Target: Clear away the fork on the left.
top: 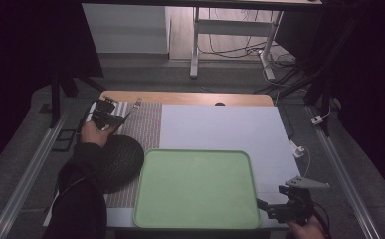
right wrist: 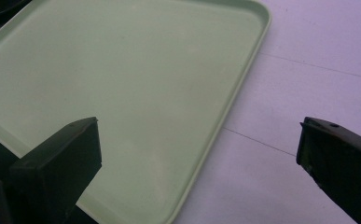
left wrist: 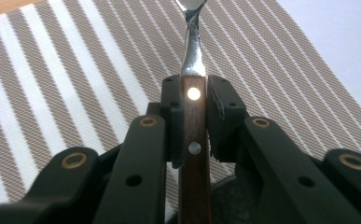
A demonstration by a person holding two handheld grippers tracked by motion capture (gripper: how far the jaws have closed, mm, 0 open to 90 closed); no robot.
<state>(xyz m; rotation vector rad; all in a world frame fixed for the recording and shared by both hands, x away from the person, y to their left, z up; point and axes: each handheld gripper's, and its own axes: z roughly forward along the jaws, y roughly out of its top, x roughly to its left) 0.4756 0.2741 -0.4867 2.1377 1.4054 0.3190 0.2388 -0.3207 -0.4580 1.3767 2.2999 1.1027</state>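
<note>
- Fingers: the left gripper (left wrist: 194, 116) is clenched on the wooden handle of a utensil (left wrist: 194, 140), riveted, its metal neck running up toward a rounded end cut off by the frame edge; the right gripper (right wrist: 197, 154) has its jaws spread wide, nothing between them.
- White table surface (top: 220, 127), with a striped placemat (top: 143, 124) at its left.
- Green tray (top: 197, 186) at the near edge, just left of the right gripper.
- Dark round dish (top: 118, 159) on the placemat, touching the tray's left rim.
- The utensil hangs over the placemat's far end.
</note>
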